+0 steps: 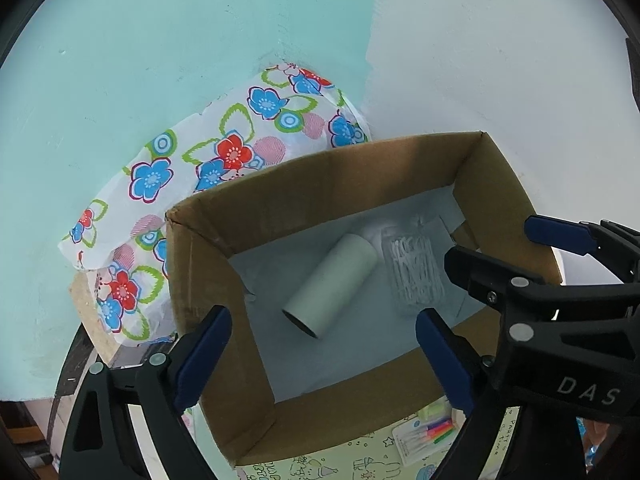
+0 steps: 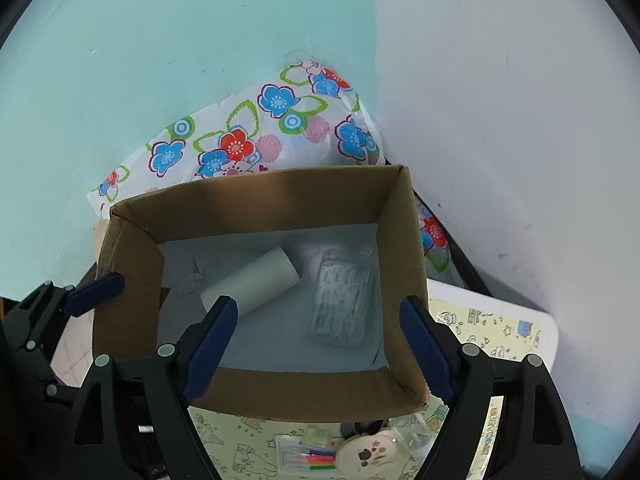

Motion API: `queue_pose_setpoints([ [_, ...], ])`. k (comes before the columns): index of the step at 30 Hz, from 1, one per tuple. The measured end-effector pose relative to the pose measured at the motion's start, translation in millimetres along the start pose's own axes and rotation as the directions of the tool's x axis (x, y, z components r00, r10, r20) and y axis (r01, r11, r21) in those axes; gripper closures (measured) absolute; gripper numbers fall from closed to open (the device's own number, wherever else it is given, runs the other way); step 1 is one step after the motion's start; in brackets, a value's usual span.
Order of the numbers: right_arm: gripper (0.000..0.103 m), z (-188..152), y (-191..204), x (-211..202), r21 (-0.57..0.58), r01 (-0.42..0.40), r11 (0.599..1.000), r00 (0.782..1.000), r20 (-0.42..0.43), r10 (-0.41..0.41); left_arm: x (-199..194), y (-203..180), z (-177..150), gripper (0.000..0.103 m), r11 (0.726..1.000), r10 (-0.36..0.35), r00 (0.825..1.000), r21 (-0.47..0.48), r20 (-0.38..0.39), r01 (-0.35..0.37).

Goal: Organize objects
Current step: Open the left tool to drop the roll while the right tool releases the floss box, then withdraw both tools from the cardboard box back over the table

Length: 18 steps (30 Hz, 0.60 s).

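Both grippers over the box, empty.

I hold left gripper [image 1: 324, 354] and right gripper [image 2: 320, 344] spread apart above cardboard box [image 2: 256, 200], since paper tube [image 2: 256, 282] already lies inside.

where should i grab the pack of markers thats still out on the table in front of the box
Grip the pack of markers across its short width, coming straight down from above with the right gripper, which hangs open closest to it. It lies flat on the table just outside the cardboard box, so a side approach looks blocked. The round tin sits tight against its right end, so stay nearer the left end.
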State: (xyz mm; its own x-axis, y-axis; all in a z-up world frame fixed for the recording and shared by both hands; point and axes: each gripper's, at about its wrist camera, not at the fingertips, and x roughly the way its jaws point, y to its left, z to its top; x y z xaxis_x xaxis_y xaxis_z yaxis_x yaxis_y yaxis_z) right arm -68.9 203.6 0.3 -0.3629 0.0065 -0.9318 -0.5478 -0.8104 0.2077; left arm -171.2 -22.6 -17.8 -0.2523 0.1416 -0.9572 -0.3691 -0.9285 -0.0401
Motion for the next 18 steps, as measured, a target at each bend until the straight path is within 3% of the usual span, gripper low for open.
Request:
queue_pose_setpoints([
  [18, 0.018, -17, 8, -27, 0.003, 0.121, 0.993, 0.992, 0.043, -0.121, -21, -3, -12, 0.008, 1.0, 0.023, 1.0, 0.017, 0.021, -0.023],
])
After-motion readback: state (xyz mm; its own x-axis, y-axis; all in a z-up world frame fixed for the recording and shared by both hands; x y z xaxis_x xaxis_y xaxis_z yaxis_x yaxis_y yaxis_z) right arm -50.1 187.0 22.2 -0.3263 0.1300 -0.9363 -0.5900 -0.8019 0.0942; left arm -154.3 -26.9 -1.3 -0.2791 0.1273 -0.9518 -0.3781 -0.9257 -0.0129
